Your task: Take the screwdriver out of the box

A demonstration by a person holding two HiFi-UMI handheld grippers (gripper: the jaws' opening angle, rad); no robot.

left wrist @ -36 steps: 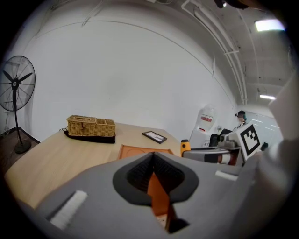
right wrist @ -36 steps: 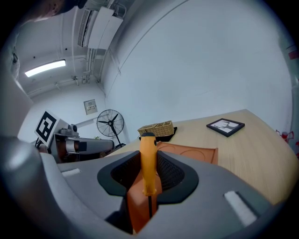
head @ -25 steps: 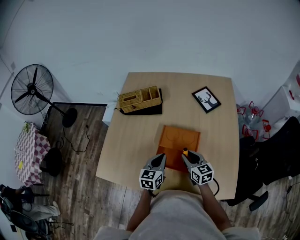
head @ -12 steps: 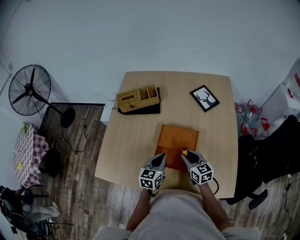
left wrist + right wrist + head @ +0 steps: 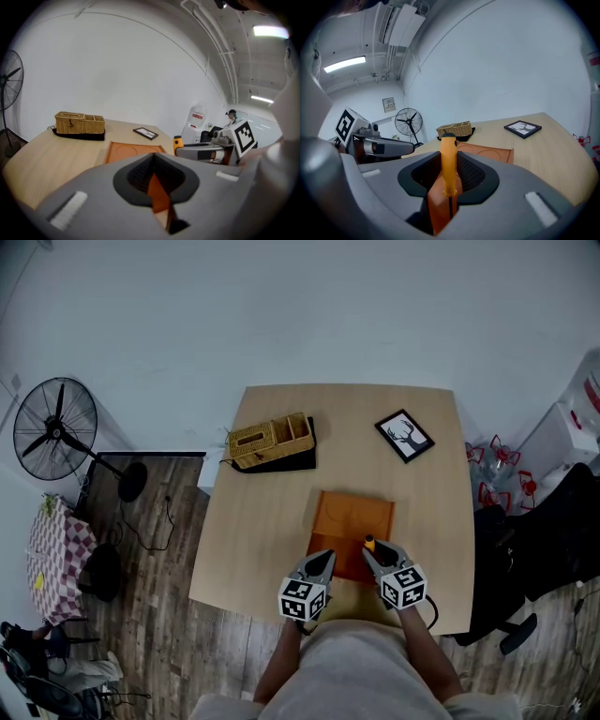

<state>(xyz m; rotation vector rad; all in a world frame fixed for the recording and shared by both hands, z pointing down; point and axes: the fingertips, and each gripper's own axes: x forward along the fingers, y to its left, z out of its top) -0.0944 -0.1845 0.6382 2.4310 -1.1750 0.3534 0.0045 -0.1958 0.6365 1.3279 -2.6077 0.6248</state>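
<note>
Screwdriver (image 5: 448,157) between right gripper (image 5: 449,180)'s jaws (clamped)

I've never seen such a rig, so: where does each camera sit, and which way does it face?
Head view: on the person's head, looking steeply down at the light wooden table; shows forearms, left gripper, right gripper.
Left gripper view: on the left gripper, facing along its jaws toward the woven wicker basket; right gripper at right.
Right gripper view: on the right gripper, facing along jaws clamping the orange-handled screwdriver; left gripper at left.
All three share the flat orange box.
</note>
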